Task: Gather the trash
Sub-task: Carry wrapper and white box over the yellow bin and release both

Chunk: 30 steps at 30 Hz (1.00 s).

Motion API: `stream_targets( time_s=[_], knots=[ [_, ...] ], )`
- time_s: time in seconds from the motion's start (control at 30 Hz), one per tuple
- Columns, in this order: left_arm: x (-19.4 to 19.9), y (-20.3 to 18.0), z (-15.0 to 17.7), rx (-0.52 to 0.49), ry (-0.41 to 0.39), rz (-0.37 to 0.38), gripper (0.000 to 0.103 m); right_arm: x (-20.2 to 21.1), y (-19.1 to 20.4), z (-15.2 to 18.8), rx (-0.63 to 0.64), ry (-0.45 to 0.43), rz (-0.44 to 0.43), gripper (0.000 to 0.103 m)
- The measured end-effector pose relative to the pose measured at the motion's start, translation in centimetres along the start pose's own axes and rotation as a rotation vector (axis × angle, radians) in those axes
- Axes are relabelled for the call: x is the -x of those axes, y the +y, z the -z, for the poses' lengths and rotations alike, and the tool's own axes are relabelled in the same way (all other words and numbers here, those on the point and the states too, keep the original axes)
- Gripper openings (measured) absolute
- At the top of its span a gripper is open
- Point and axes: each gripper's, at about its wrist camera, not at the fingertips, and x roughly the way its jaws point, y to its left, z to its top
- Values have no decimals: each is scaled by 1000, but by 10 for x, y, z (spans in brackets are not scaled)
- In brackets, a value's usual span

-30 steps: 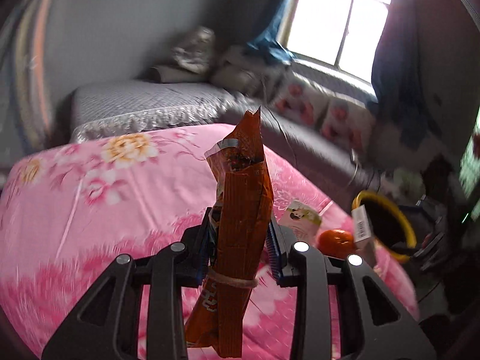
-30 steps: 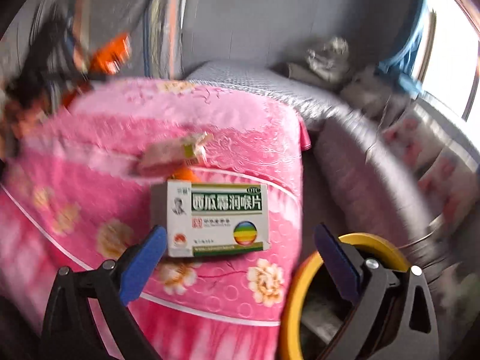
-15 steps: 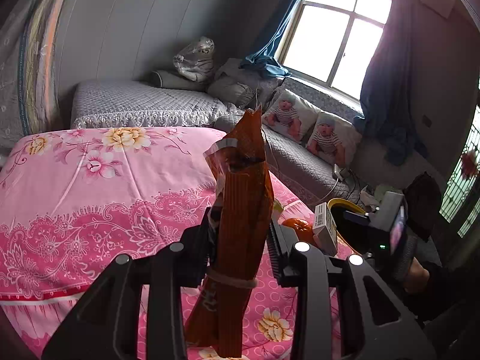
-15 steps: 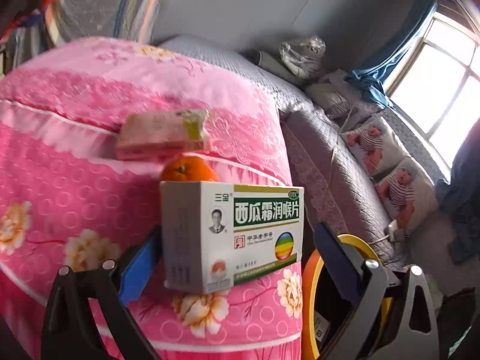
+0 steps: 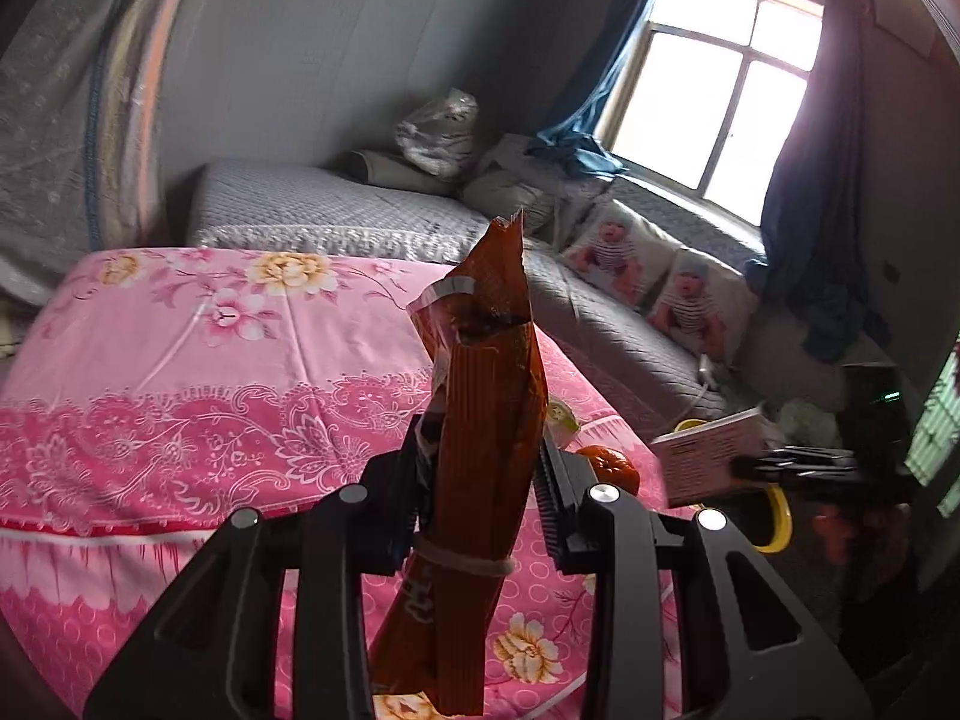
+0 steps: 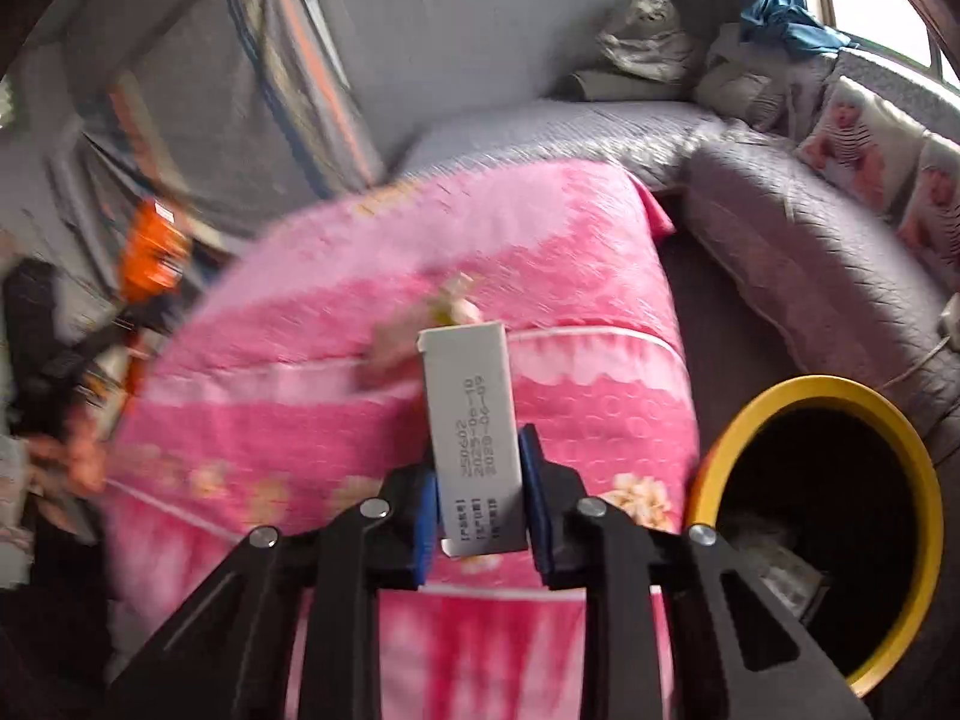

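Observation:
My left gripper (image 5: 483,480) is shut on a tall orange snack bag (image 5: 486,420) that stands upright between its pads, a rubber band around its lower part. My right gripper (image 6: 477,498) is shut on a white medicine box (image 6: 471,414), held edge-on above the pink cloth. That same medicine box (image 5: 708,456) shows at the right of the left wrist view, held in the right gripper's dark fingers. A yellow-rimmed black bin (image 6: 918,468) stands low at the right, with some trash inside it.
A table under a pink flowered cloth (image 5: 180,396) fills the middle. An orange fruit (image 5: 612,465) and a small packet (image 5: 561,414) lie near its right edge. Grey sofa beds (image 5: 336,210) with baby-print cushions (image 5: 690,300) run along the wall under the window.
My right gripper has shut on the medicine box, which stood broadside between wide jaws before, and lifted it off the cloth. The left gripper drifted sideways with the snack bag still held.

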Motion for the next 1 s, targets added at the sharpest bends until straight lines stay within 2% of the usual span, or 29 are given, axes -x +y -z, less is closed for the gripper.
stream_targets(
  time_s=[0.13,0.23,0.33,0.5,0.57,0.73,1.0],
  knots=[
    [6,-33,1,-50,-20,-73,31,35,2,-1,-20,-48,-126,22],
    [9,-58,0,-78,-32,-73,31,54,3,0,-30,-86,-178,22],
    [12,-93,-2,-122,-52,-58,31,75,-4,3,-46,-138,-185,23],
    [11,-152,-5,-210,-79,-40,31,106,-26,9,-81,-218,-148,23],
    [8,-177,-5,-256,-94,-39,31,117,-40,12,-106,-253,-116,23],
    [-6,-226,-6,-330,-92,19,31,135,-74,26,-170,-318,-19,23],
    [-43,-289,-3,-418,-70,98,31,147,-122,47,-259,-354,108,23]
  ],
)
